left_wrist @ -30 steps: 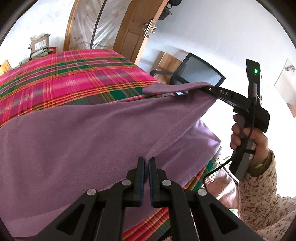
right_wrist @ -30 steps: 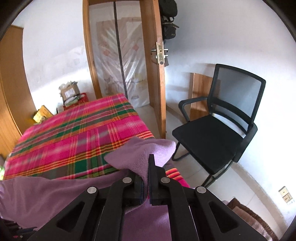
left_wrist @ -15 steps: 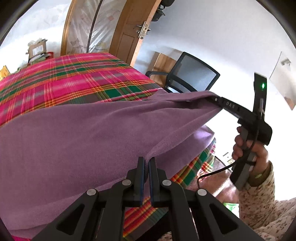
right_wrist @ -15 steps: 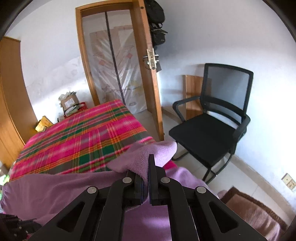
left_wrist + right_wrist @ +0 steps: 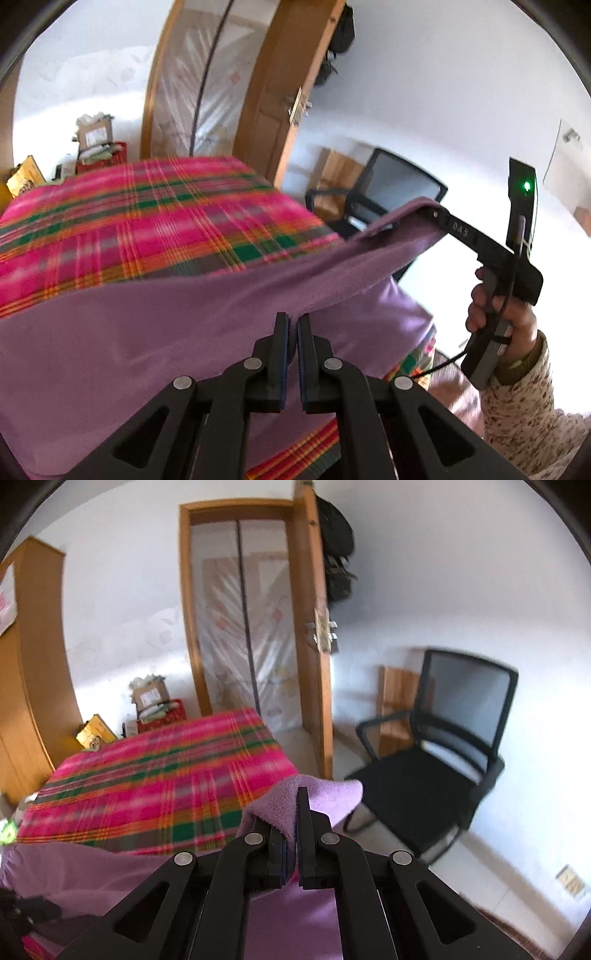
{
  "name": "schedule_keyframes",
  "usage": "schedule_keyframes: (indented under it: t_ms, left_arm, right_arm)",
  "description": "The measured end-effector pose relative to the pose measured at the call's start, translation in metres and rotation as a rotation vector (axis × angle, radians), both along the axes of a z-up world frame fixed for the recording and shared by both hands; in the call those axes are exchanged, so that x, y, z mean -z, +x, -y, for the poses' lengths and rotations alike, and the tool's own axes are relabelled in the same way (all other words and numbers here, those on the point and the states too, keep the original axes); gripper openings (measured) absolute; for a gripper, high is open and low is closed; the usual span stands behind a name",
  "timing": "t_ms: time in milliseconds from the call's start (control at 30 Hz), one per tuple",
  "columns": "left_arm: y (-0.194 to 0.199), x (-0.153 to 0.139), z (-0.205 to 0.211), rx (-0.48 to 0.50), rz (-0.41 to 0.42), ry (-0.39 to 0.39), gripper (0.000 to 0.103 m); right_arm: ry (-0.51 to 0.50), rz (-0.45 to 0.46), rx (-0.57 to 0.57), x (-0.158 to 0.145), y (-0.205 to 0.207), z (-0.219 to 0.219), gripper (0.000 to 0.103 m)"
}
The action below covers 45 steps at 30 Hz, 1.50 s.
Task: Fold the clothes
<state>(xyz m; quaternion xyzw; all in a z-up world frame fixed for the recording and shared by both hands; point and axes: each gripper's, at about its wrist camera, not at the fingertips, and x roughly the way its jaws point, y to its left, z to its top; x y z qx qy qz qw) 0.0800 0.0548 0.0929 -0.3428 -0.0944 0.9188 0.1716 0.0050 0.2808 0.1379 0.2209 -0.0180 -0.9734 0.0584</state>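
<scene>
A purple fleece garment hangs stretched in the air over the near end of the bed. My left gripper is shut on its near edge. The right gripper, seen from the side in the left wrist view, pinches the far corner, held by a hand in a floral sleeve. In the right wrist view my right gripper is shut on a bunched purple corner of the garment; the rest of the cloth droops low to the left.
A bed with a pink, green and orange plaid cover lies under and beyond the garment. A black office chair stands right of it, by an open wooden door. Boxes sit past the bed's far end.
Both grippers have risen with the garment, lifting its edge higher off the bed. The views now tilt up, showing more of the door and wall. Both grips are unchanged.
</scene>
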Motion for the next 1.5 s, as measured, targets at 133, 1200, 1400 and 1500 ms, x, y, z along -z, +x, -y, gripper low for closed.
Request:
schedule_keyframes:
  t_ms: [133,1200,1400,1500]
  left_arm:
    - [0.004,-0.004,0.001,0.003,-0.015,-0.004,0.004]
    - [0.009,0.086,-0.044,0.175,0.285,-0.161,0.008]
    - [0.015,0.083,-0.042,0.214,0.291,-0.188,0.014]
    - [0.022,0.08,-0.042,0.242,0.281,-0.215,0.015]
  right_arm:
    - [0.008,-0.046,-0.021,-0.015,0.005,0.005,0.003]
    - [-0.182,0.316,0.111,0.126,0.026,-0.068,0.005]
    - [-0.176,0.34,0.113,0.128,0.027,-0.072,0.011]
    - [-0.151,0.349,0.119,0.128,0.028,-0.071,0.012]
